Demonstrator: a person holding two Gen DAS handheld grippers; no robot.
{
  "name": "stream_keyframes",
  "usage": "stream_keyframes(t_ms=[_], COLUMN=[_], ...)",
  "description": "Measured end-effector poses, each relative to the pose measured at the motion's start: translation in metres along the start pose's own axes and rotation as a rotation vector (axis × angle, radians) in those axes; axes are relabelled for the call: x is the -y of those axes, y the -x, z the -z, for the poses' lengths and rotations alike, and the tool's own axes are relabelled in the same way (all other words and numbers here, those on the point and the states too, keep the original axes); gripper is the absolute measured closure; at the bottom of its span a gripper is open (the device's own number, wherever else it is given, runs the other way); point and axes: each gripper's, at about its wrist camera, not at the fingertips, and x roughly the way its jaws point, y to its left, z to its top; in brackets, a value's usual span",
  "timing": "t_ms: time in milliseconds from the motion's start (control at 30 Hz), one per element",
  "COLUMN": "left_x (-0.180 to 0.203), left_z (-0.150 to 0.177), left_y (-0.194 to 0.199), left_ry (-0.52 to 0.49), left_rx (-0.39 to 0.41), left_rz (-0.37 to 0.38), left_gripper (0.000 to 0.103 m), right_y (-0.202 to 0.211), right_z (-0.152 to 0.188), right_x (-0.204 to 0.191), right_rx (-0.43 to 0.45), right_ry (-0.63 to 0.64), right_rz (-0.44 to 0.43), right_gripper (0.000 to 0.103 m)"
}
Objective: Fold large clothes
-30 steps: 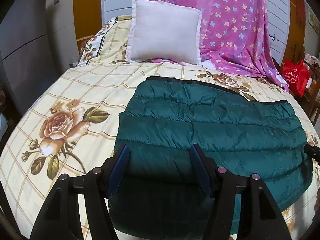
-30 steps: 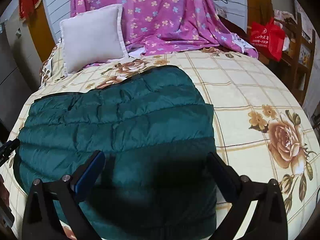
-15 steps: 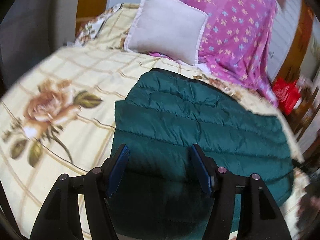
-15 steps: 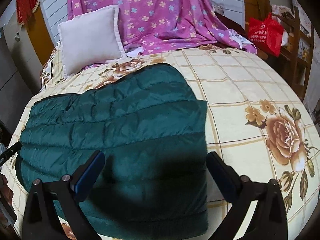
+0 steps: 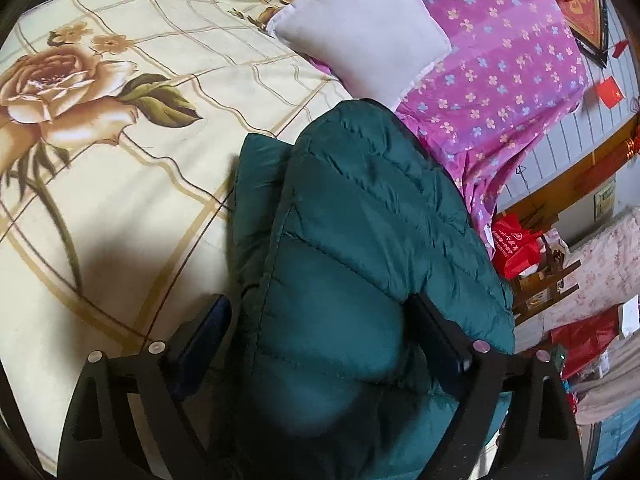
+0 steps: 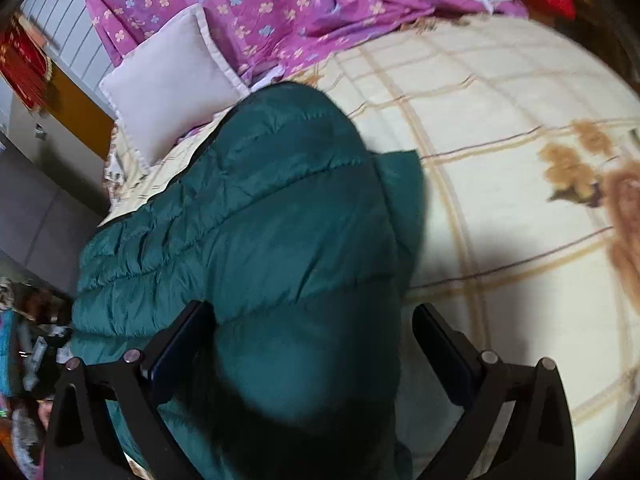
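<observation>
Left tool (image 5: pixel 320 320): fingers spread wide, jacket bulk bulging between them; firm grip cannot be told. Right tool (image 6: pixel 312 332): likewise wide apart, straddling the jacket's near end; grip unclear.

Jacket (image 5: pixel 360 220): dark teal, quilted in horizontal channels, puffy, slight sheen, black trim at far edge. Lies on the bed, folded over itself; a lower layer shows along one side. Near end rises toward the cameras.

Bed (image 5: pixel 140 140): cream checked sheet, rose print.

Pillow (image 5: pixel 360 28): pale, just beyond the jacket.

Cloth (image 5: pixel 500 60): pink, flowered, farthest.
</observation>
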Motion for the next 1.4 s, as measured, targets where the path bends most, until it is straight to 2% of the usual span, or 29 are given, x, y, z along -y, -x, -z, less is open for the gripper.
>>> stream_keyframes(t_ms=[167,267,333,400,433,500,600,700,900,967,1033,1067,1100,1133,1167,1200,1300,1400], left_x=[0.000,0.010,0.016,0.022,0.026,0.033,0.044,0.055,0.053,0.043,0.031,0.024,0.021,0.016,0.015,0.014,0.023,0.040], left_z=[-0.003,-0.003,-0.001,0.001,0.001,0.003,0.006,0.015,0.053,0.071,0.085,0.092,0.095,0.100,0.103,0.105,0.105,0.106], left_y=[-0.015,-0.021,-0.024,-0.020,-0.016,-0.003,0.024,0.051,0.116,0.131,0.133,0.131,0.126,0.120,0.117,0.118,0.135,0.164], left_ry=[-0.001,-0.051,-0.060,-0.086,-0.109,-0.140,-0.163,-0.205,-0.231,-0.235,-0.220,-0.223,-0.225,-0.229,-0.234,-0.240,-0.258,-0.322], left_rx=[-0.033,-0.049,-0.076,-0.075,-0.072,-0.063,-0.056,-0.055,-0.092,-0.116,-0.135,-0.146,-0.152,-0.153,-0.148,-0.128,-0.084,0.023], left_rz=[0.036,0.016,0.014,0.016,0.019,0.032,0.069,0.085,0.136,0.121,0.076,0.025,-0.020,-0.077,-0.100,-0.113,-0.171,-0.253], left_gripper=[0.021,0.021,0.030,0.050,0.055,0.073,0.085,0.087,0.088,0.088,0.082,0.072,0.064,0.058,0.051,0.050,0.050,0.050], right_y=[-0.015,-0.022,-0.024,-0.021,-0.017,-0.002,0.026,0.055,0.118,0.131,0.135,0.132,0.127,0.119,0.108,0.104,0.116,0.149], right_z=[-0.010,-0.009,-0.006,0.000,0.002,0.006,0.013,0.027,0.081,0.106,0.130,0.141,0.149,0.155,0.160,0.161,0.164,0.168], right_x=[-0.009,-0.019,-0.025,-0.032,-0.035,-0.043,-0.053,-0.071,-0.079,-0.074,-0.066,-0.061,-0.056,-0.051,-0.045,-0.042,-0.042,-0.060], right_rx=[-0.018,-0.035,-0.038,-0.027,-0.018,0.002,0.032,0.046,0.031,0.008,-0.018,-0.030,-0.034,-0.044,-0.066,-0.070,-0.027,0.053], right_ry=[0.076,0.102,0.118,0.131,0.138,0.139,0.140,0.184,0.196,0.193,0.176,0.178,0.173,0.161,0.150,0.142,0.111,0.187], right_rz=[0.010,0.015,-0.005,-0.034,-0.034,-0.052,-0.101,-0.121,-0.192,-0.200,-0.183,-0.139,-0.078,-0.014,0.051,0.070,0.114,0.212], right_gripper=[0.000,0.000,0.001,0.018,0.023,0.048,0.062,0.065,0.065,0.064,0.060,0.054,0.043,0.034,0.021,0.013,0.013,0.012])
